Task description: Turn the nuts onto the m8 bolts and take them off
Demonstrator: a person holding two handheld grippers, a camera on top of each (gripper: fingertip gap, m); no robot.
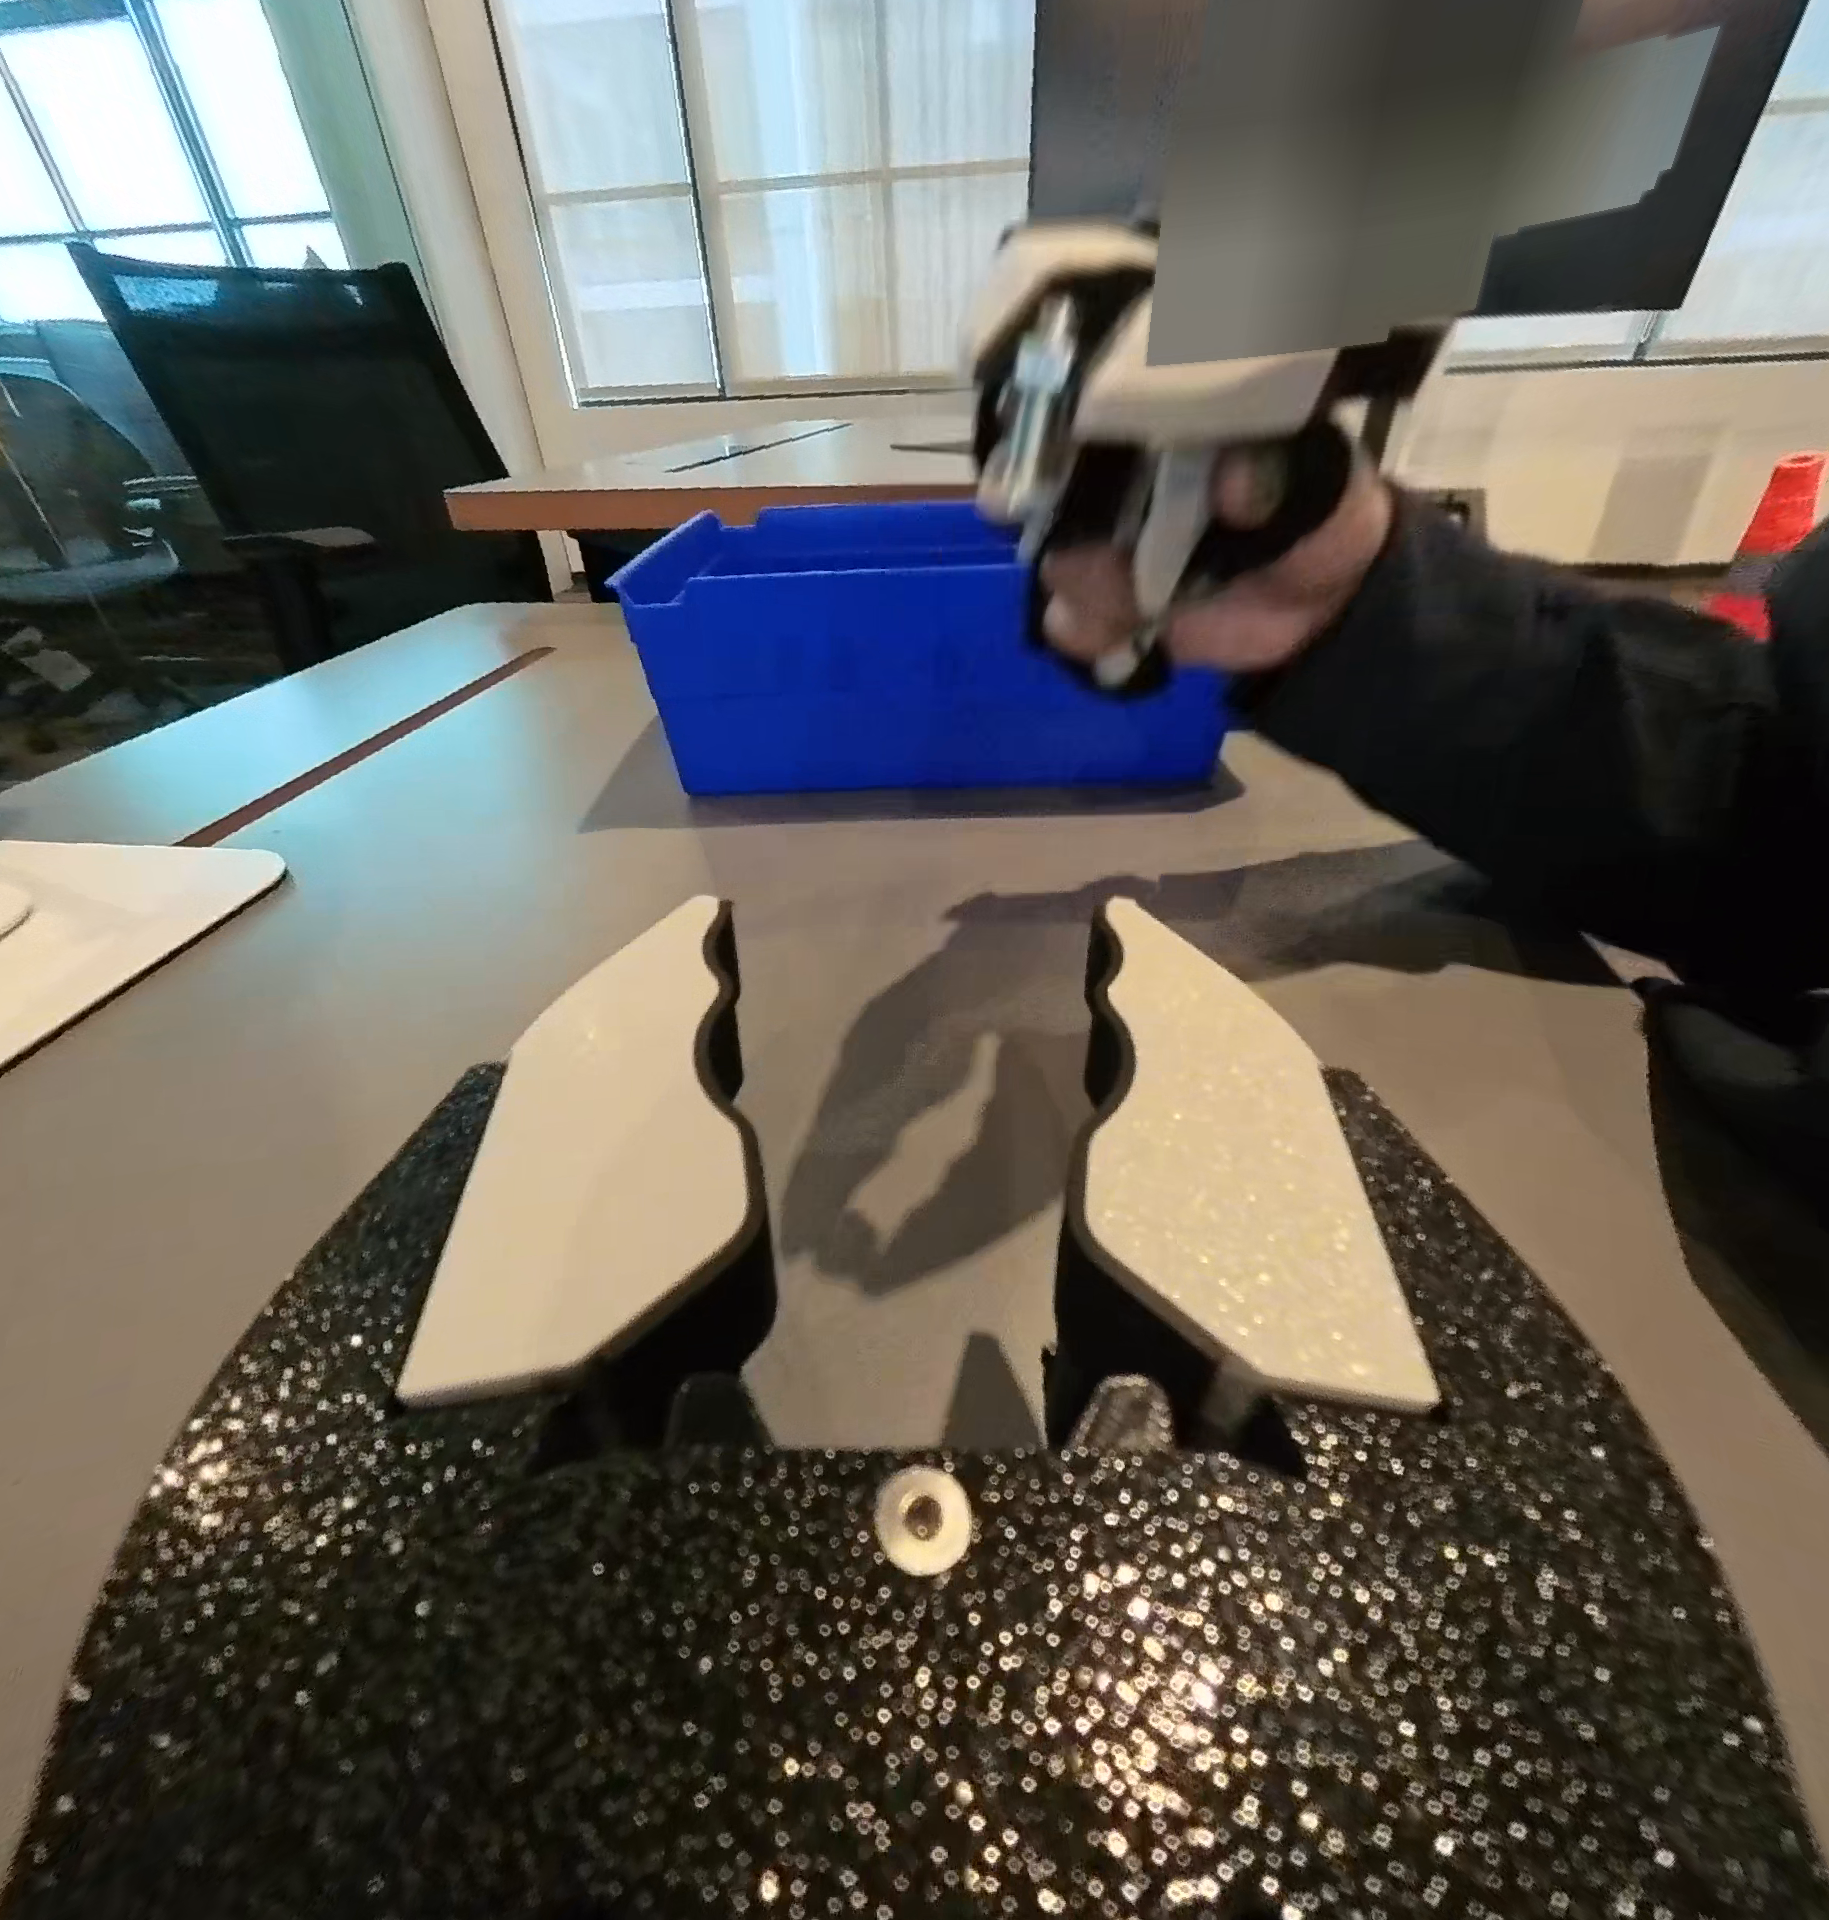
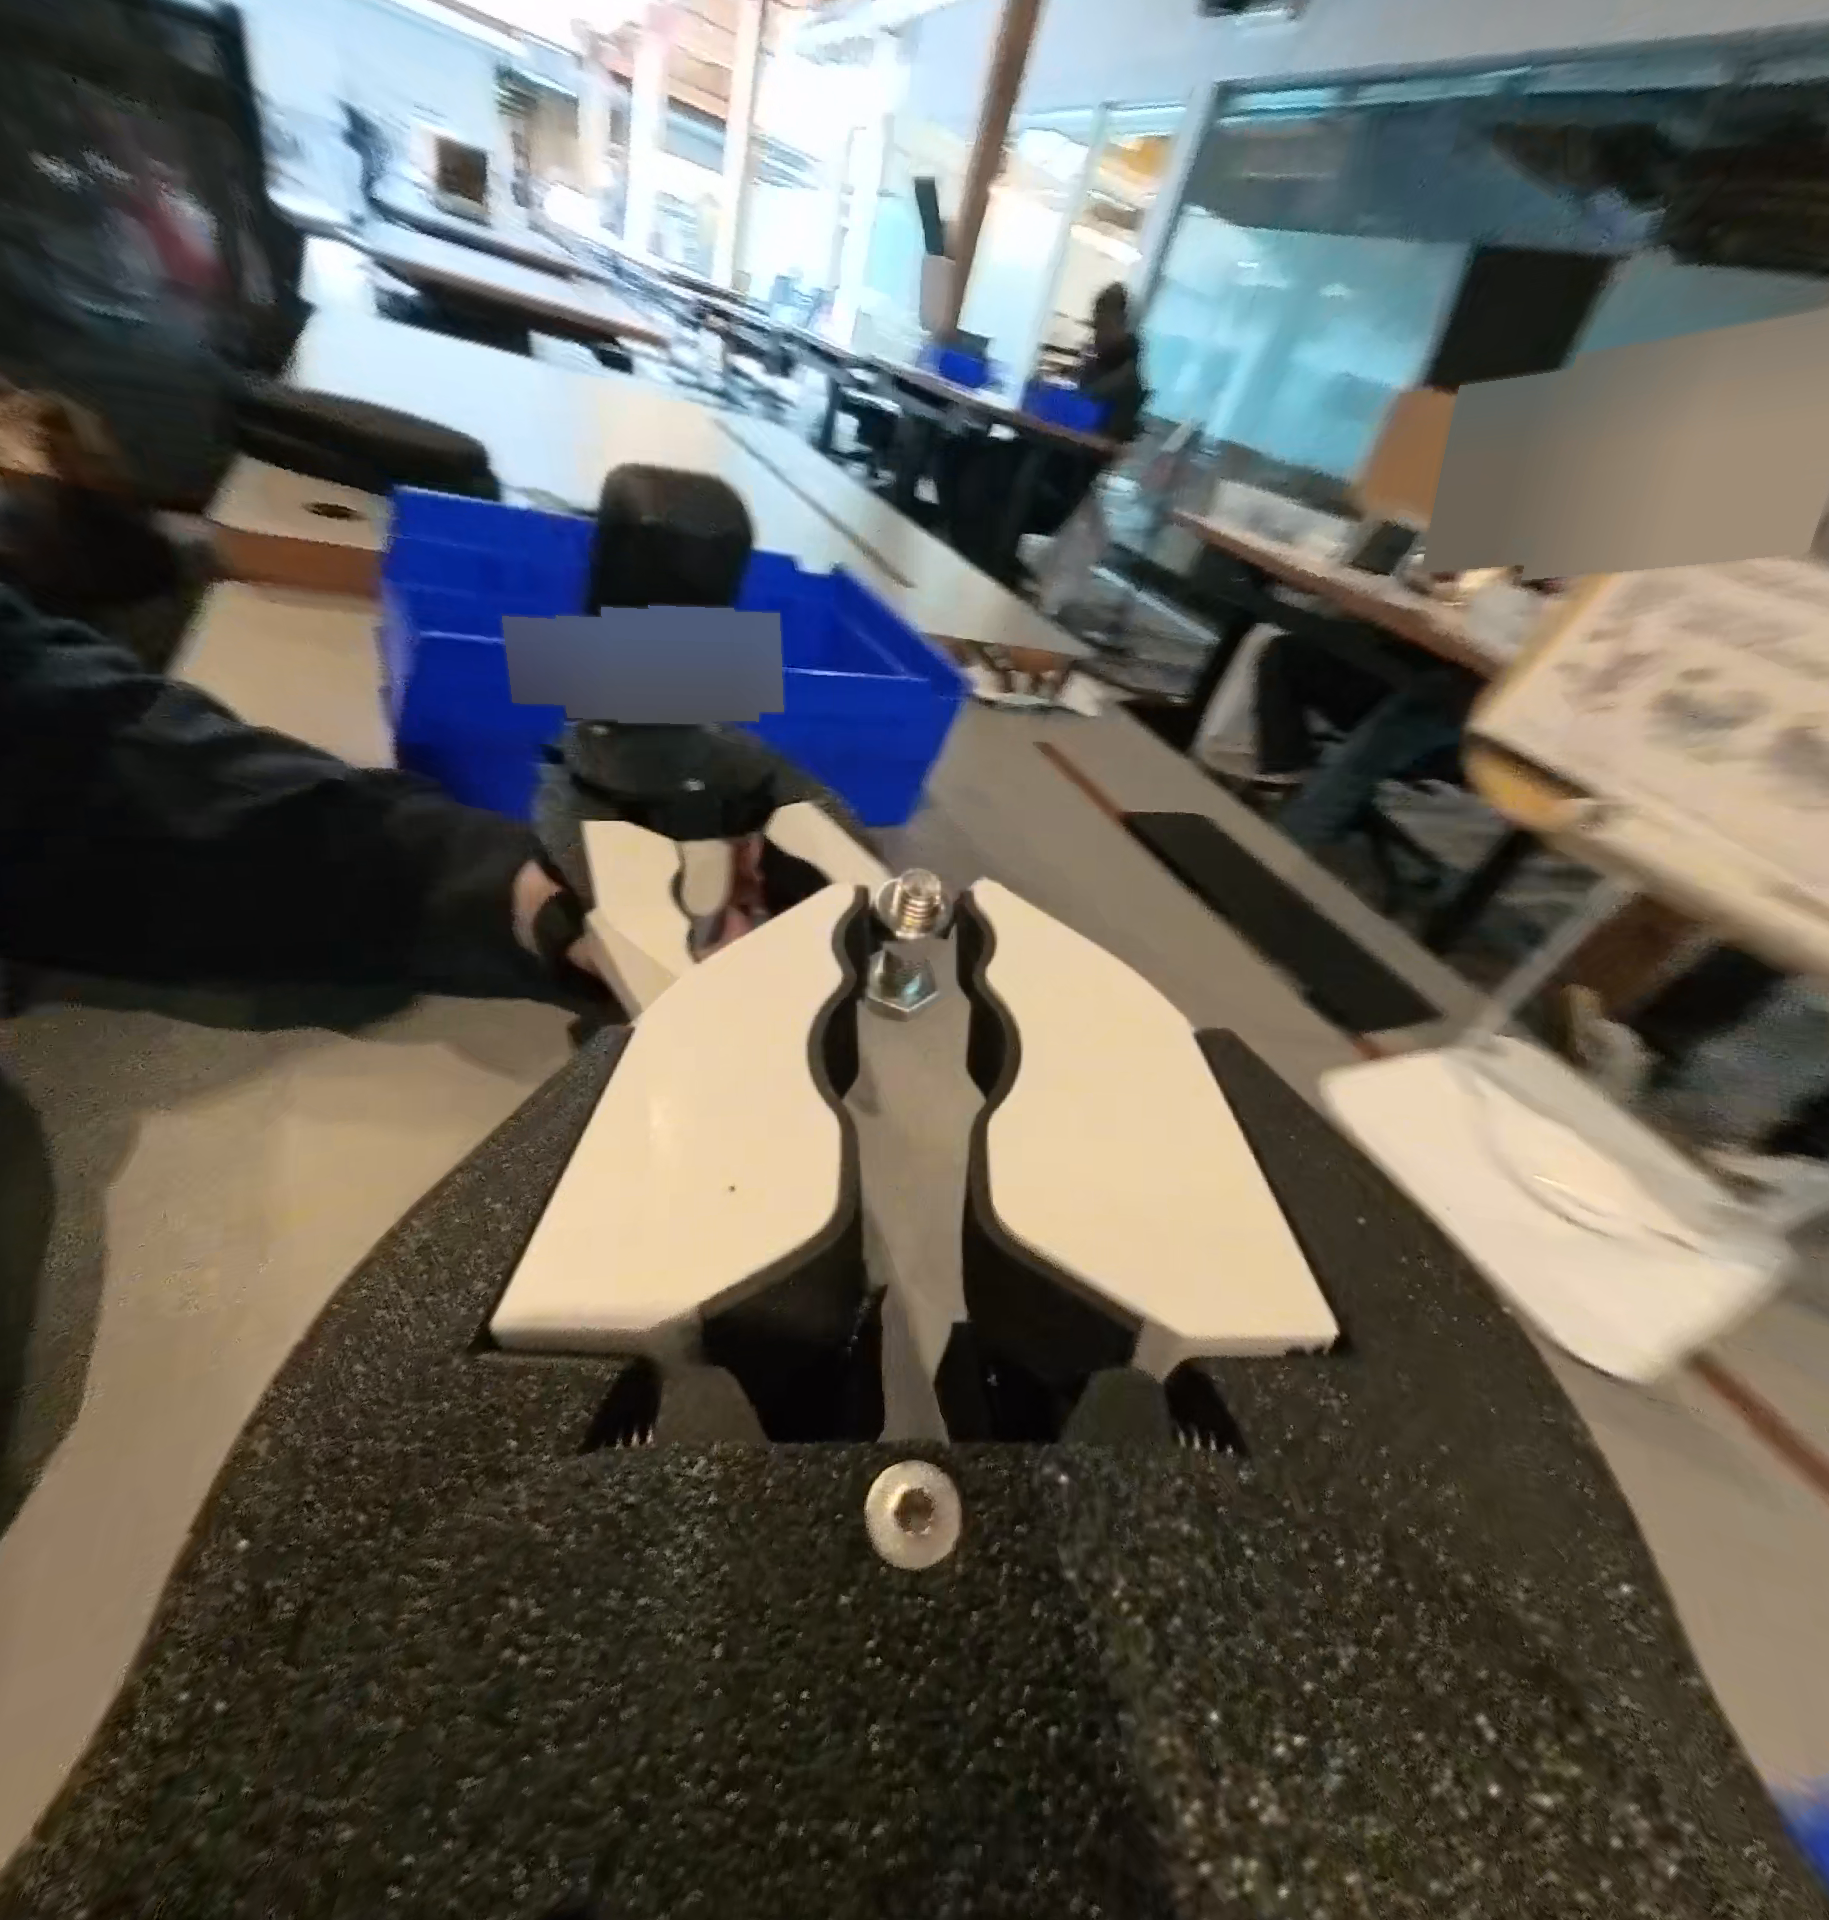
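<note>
My right gripper (image 2: pixel 911 914) is shut on a silver bolt (image 2: pixel 908 935) at the fingertips. A nut (image 2: pixel 911 894) sits on the bolt's thread above the pads, and the hex head (image 2: pixel 902 995) is below them. It is held up off the grey table (image 2: pixel 214 1143). The right gripper also shows, blurred, in the left wrist view (image 1: pixel 1045 416), raised above the blue bin (image 1: pixel 889 675) with the metal bolt (image 1: pixel 1037 426) in its tips. My left gripper (image 1: pixel 915 925) is open with nothing between its fingers, low over the table (image 1: pixel 474 935). It also shows in the right wrist view (image 2: pixel 702 873).
The blue bin (image 2: pixel 868 717) stands at the back of the table. A white mat (image 1: pixel 110 935) lies at the left. A white stand base (image 2: pixel 1512 1195) is at the right. A black chair (image 1: pixel 297 416) and an orange cone (image 1: pixel 1788 520) stand beyond the table. About 9 cm separates my left fingertips from my right.
</note>
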